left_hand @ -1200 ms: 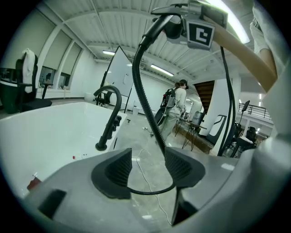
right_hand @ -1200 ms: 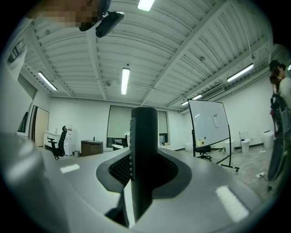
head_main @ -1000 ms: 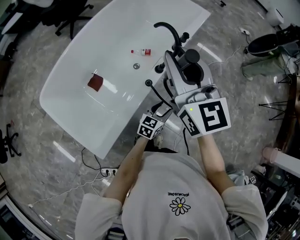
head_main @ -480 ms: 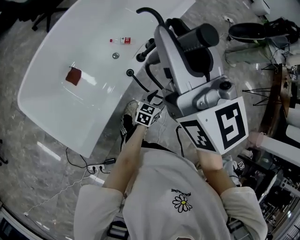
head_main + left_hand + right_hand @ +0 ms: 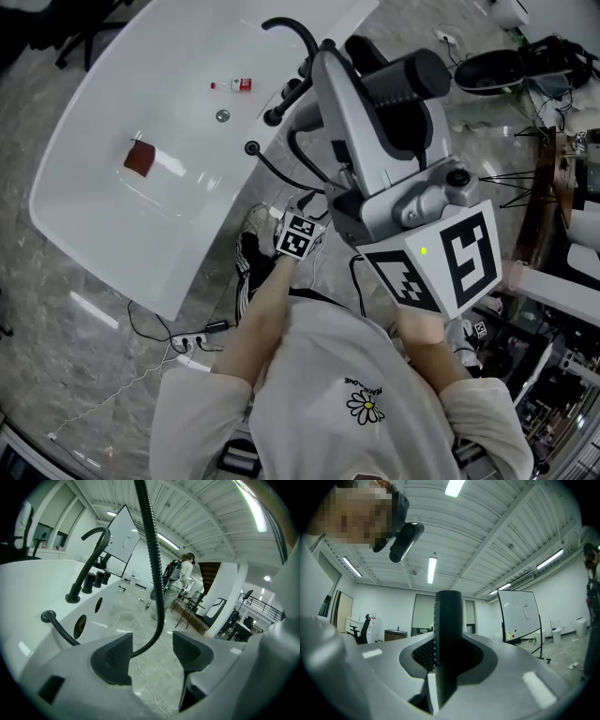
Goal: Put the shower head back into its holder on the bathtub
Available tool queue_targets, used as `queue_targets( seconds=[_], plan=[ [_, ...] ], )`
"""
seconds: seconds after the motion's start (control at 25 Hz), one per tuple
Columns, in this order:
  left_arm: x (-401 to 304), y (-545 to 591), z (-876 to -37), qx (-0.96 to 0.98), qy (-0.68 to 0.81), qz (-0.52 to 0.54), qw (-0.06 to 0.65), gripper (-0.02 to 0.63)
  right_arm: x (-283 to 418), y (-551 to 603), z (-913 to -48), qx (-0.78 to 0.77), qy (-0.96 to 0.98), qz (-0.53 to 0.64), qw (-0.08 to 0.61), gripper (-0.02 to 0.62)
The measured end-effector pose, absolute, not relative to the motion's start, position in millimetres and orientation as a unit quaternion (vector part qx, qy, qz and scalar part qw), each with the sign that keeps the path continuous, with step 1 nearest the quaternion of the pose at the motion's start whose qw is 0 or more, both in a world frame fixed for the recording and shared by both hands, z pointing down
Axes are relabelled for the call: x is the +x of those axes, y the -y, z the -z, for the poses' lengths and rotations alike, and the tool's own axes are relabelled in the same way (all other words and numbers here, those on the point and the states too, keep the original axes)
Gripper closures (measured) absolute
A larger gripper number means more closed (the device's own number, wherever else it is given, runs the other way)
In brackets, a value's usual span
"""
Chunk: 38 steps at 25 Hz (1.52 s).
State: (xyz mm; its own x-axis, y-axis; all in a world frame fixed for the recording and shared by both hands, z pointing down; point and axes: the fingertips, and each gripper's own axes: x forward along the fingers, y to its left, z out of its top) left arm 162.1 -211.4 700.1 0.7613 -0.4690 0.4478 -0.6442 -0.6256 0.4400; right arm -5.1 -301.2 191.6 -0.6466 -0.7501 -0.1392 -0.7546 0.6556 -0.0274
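Marbled grey floor (image 5: 56,347) surrounds the white bathtub (image 5: 202,234), with a power strip (image 5: 192,340) lying by its near end. Inside the tub, a red cloth (image 5: 139,157) lies at left and a small bottle (image 5: 234,85) sits beyond the drain (image 5: 222,115). A black faucet (image 5: 286,28) arches over the far right rim. The right gripper (image 5: 449,653) is clamped on the shower head (image 5: 449,616), which stands upright between its jaws beside the tub's right side. The left gripper (image 5: 152,656) has just widened its jaws and grips nothing, with the black hose (image 5: 150,550) passing through the gap. A whiteboard (image 5: 123,536) stands far off under strip lights.
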Motion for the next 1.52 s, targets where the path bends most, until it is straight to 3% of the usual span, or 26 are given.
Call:
queue_targets(
  seconds=[0.28, 0.36, 0.44, 0.64, 0.88, 1.52],
  plan=[
    [184, 221, -711, 0.887, 0.316, -0.178, 0.286, 0.350, -13, 298, -193, -0.402, -0.911, 0.010, 0.085, 0.494],
    [179, 225, -714, 0.886, 0.311, -0.204, 0.276, 0.404, -15, 301, -192, -0.397, -0.913, 0.014, 0.091, 0.494],
    [169, 226, -723, 0.883, 0.306, -0.232, 0.271, 0.541, -15, 305, -193, -0.397, -0.913, 0.017, 0.094, 0.494],
    [141, 227, -742, 0.867, 0.317, -0.263, 0.279, 0.543, -8, 308, -199, -0.397, -0.912, 0.026, 0.100, 0.494],
    [78, 268, -720, 0.861, 0.359, -0.282, 0.225, 0.541, 2, 308, -177, -0.391, -0.907, 0.023, 0.157, 0.495],
    [-30, 362, -513, 0.825, 0.488, -0.286, 0.020, 0.540, 62, 199, -51, -0.356, -0.890, -0.083, 0.273, 0.497]
  ],
)
